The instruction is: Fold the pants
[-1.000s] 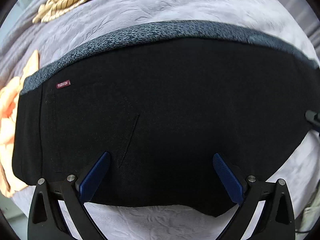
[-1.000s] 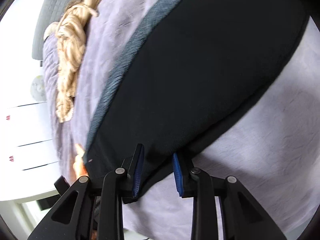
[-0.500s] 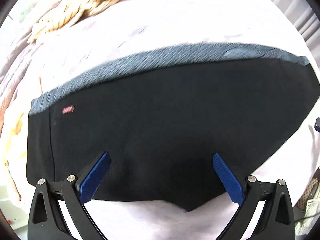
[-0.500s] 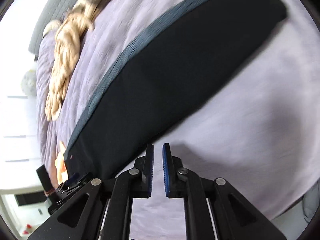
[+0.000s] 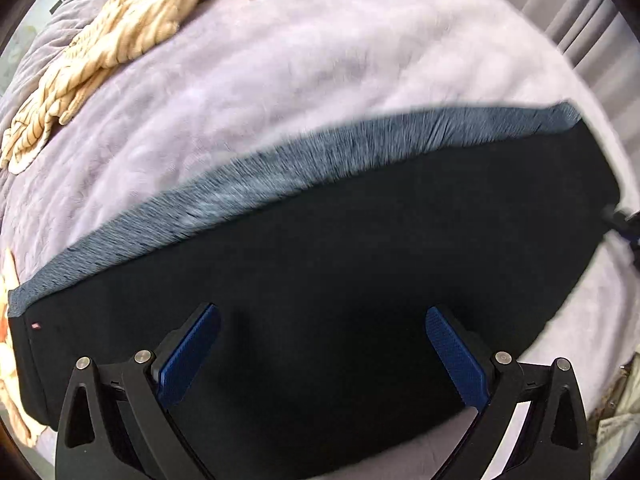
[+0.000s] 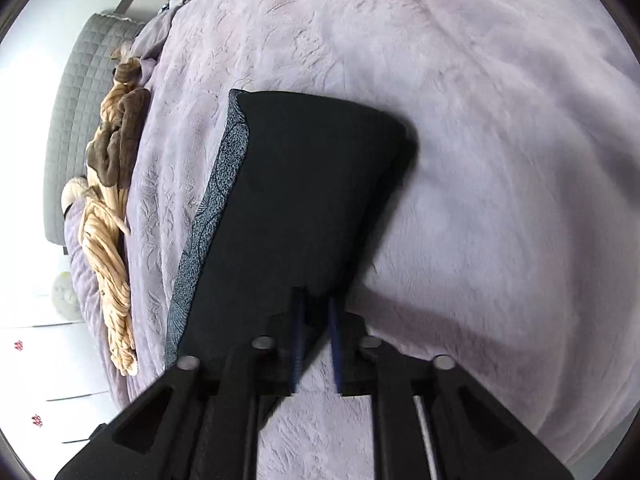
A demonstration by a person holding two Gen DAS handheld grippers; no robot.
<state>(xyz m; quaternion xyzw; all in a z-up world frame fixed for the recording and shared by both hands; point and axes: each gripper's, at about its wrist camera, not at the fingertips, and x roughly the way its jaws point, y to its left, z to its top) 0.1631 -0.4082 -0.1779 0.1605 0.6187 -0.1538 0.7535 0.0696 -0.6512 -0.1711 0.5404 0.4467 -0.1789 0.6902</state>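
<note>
1. Lilac plush bedspread [image 6: 480,160] with embossed leaf pattern, covering the whole bed.
2. Tan striped garment [image 5: 100,52], bunched and twisted along the far edge.
3. Brown fabric [image 6: 116,152] heaped just beside the tan garment.
4. Grey quilted headboard [image 6: 76,92] behind.
5. Pale pleated curtain [image 5: 576,20] at upper right.

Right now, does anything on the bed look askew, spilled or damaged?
Nothing stands out. The folded black pants with grey waistband lie flat on the lilac plush bedspread; a bunched tan striped garment sits near the bed's edge.
</note>
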